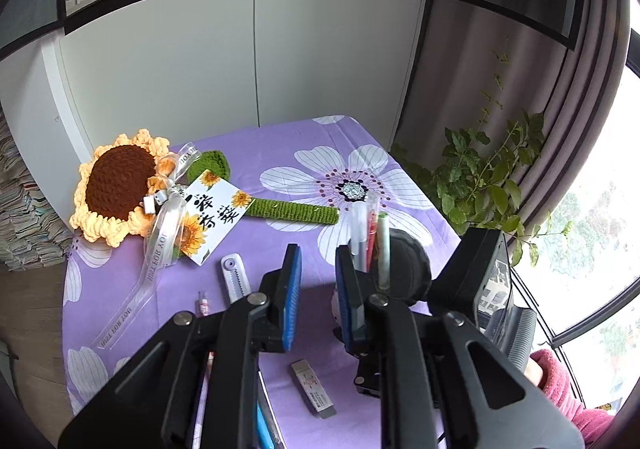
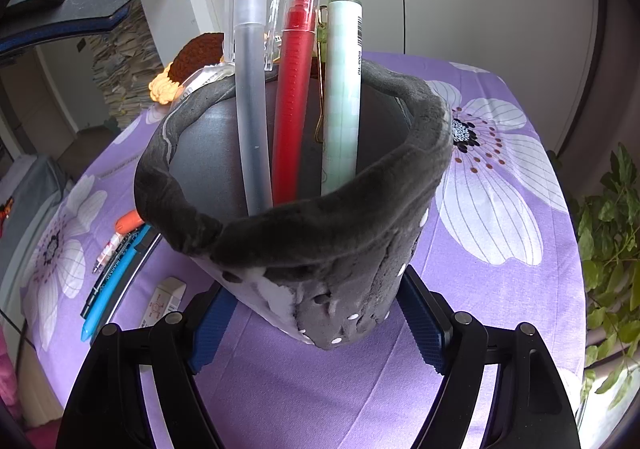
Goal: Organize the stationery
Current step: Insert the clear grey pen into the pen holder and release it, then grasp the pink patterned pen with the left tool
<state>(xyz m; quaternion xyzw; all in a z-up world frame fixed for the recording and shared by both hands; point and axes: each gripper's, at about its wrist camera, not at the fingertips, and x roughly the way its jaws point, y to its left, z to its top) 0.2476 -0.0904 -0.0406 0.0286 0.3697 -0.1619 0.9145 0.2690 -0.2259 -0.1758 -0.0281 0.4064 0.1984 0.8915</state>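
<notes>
Left wrist view, from the left: a crocheted yellow-and-brown sunflower with a green knitted stem (image 1: pixel 120 189) lies across the purple flower-print cloth of the surface (image 1: pixel 280 145), a printed card tied to it. Nearer the camera lies a white toothed clip-like piece (image 1: pixel 235 278), then a thin pink-and-white pen (image 1: pixel 203 305) partly hidden under the gripper frame. The left gripper (image 1: pixel 318 297) hangs above the cloth with its blue-padded fingers (image 1: pixel 294 289) slightly apart and nothing between them. Just below and ahead of them lies a small white rectangular eraser in a printed sleeve (image 1: pixel 314 389), its long axis running away from the camera and slanting a little right. A blue pen (image 1: pixel 262 429) shows at the frame's lower edge.

Right wrist view: on the left of the cloth lie that eraser (image 2: pixel 164 299), a blue pen (image 2: pixel 102 299) and an orange-tipped piece (image 2: pixel 128 221). In the middle, the right gripper (image 2: pixel 316 325) has its fingers (image 2: pixel 212 321) pressed on both sides of the dark grey plush pen holder (image 2: pixel 320 241), steadying it upright. A frosted grey pen (image 2: pixel 250 89), a red pen (image 2: pixel 294 89) and a pale green pen (image 2: pixel 344 89) stand inside.

My judgement: the loose pieces lie on the left hand's side, nearest its fingers, so that hand takes the next one and carries it rightward to the holder.
</notes>
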